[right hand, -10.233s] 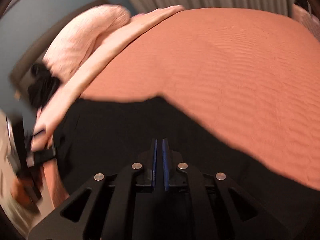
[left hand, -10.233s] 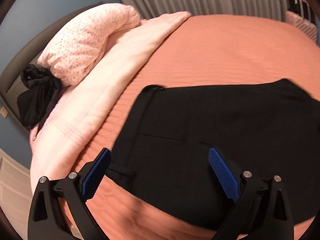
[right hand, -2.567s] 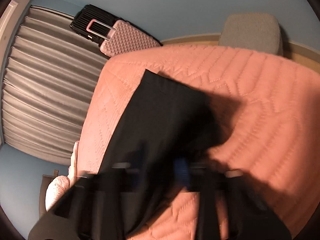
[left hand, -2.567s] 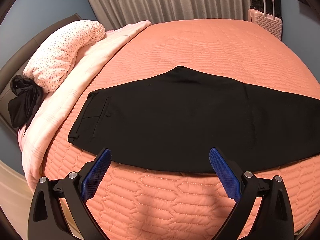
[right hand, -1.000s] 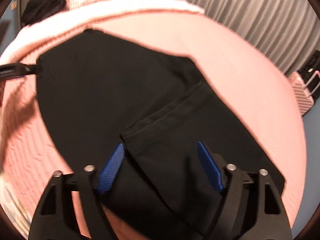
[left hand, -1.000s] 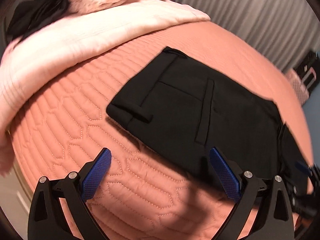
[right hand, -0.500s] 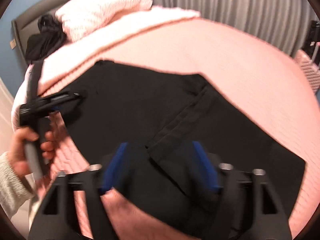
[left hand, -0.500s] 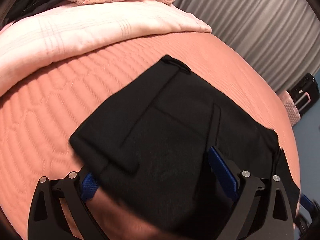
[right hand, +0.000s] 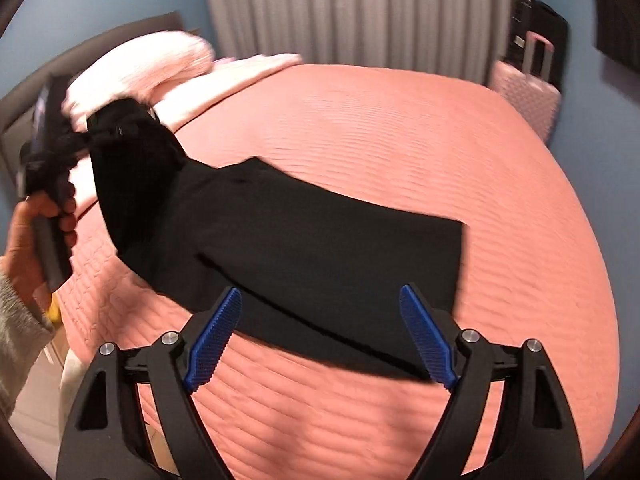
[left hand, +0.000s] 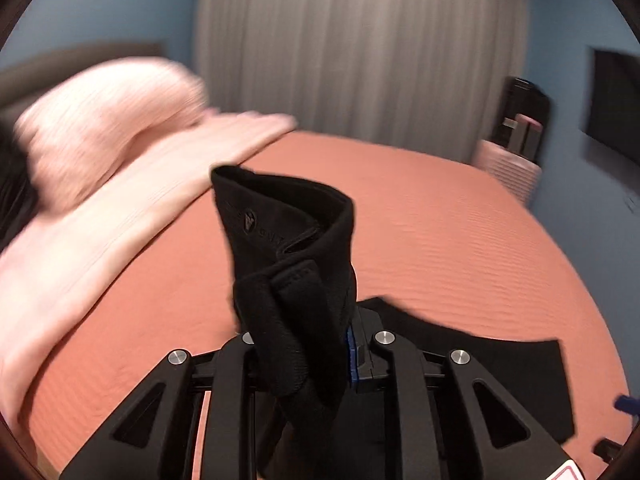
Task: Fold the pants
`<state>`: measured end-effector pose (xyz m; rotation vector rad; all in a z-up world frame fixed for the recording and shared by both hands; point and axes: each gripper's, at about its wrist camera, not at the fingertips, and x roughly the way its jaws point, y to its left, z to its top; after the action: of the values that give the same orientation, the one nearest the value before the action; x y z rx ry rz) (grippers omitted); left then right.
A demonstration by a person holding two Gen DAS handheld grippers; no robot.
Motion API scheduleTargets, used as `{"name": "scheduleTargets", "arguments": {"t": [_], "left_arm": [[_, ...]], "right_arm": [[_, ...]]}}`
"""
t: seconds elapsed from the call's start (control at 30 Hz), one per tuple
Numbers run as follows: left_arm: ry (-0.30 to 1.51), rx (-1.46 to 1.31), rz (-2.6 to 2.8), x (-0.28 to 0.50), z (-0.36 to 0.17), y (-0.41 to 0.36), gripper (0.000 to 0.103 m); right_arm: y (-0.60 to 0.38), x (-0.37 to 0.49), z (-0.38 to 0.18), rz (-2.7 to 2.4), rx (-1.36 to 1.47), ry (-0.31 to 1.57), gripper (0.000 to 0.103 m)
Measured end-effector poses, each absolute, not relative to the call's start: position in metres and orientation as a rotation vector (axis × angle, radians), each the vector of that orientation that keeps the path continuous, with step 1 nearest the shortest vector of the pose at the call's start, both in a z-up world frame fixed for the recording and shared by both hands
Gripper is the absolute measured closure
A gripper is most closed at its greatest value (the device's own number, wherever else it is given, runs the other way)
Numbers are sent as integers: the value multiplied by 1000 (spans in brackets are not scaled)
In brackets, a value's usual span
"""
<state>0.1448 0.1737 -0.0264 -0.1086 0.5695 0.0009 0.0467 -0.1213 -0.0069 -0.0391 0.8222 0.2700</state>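
Note:
The black pants (right hand: 304,248) lie folded on the orange bedspread (right hand: 400,128). My left gripper (left hand: 344,344) is shut on the waistband end (left hand: 288,248) and holds it lifted off the bed; the bunched waistband stands up in front of its camera. In the right wrist view the left gripper (right hand: 86,136) shows at far left, with the pants rising toward it. My right gripper (right hand: 320,336) is open and empty, hovering just above the near edge of the pants. The rest of the pants trails right on the bed (left hand: 500,372).
A pale pink blanket (left hand: 120,216) and a floral pillow (left hand: 100,120) lie along the left side of the bed. Grey curtains (left hand: 360,52) hang behind. A pink suitcase (right hand: 528,96) stands at the far right corner. A dark screen (left hand: 612,108) hangs on the right wall.
My left gripper has closed on the waistband end and lifted it off the bed. My right gripper stays open over the pants' near edge.

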Motion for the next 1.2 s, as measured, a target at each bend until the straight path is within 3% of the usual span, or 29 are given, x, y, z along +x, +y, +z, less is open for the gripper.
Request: {"name": "scheduleTargets", "arguments": {"t": [0.13,0.2,0.3,0.33,0.4,0.5,0.57,0.63,0.73,0.8,0.93,1.07,1.17,1.2], "left_arm": [[605,15,-257,145,-30,28,85],[700,67,-323,151,-63,-32,81],[977,184,-304,169,-166,-111,78],[976,200,-270,163,-180,-120,77],[838,293,-221,140,-167,-136,77],[840,226,-276,134,-150,-138,64],[833,128,-333,127,-138,-130,62],[798,86,-362,115,-127,-124,43],[721,87,-402,94,-109,-108,43],[677,126,-361,74,-92,-98,29],[700,254,-208,68,-86,-67,27],[758,229,-92,72,-92,-22,27],[808,173,-36,84,-99,11,27],[819,164,-22,84,-101,20,27]], "right_arm": [[-186,34,-13,171,60,830,21],[-218,28,-26,136,122,860,21],[-252,20,-46,101,203,897,21],[-261,16,-52,87,219,911,21],[-285,13,-61,61,265,933,21],[-311,9,-69,54,325,923,21],[-325,16,-73,68,397,913,21],[-331,31,-71,116,467,904,21],[-312,70,-63,243,478,912,21],[-293,95,-63,317,461,943,21],[-242,147,-78,372,340,986,22],[-211,180,-107,370,289,1099,41],[-201,188,-124,344,277,1146,82],[-201,186,-118,348,290,1146,89]]}}
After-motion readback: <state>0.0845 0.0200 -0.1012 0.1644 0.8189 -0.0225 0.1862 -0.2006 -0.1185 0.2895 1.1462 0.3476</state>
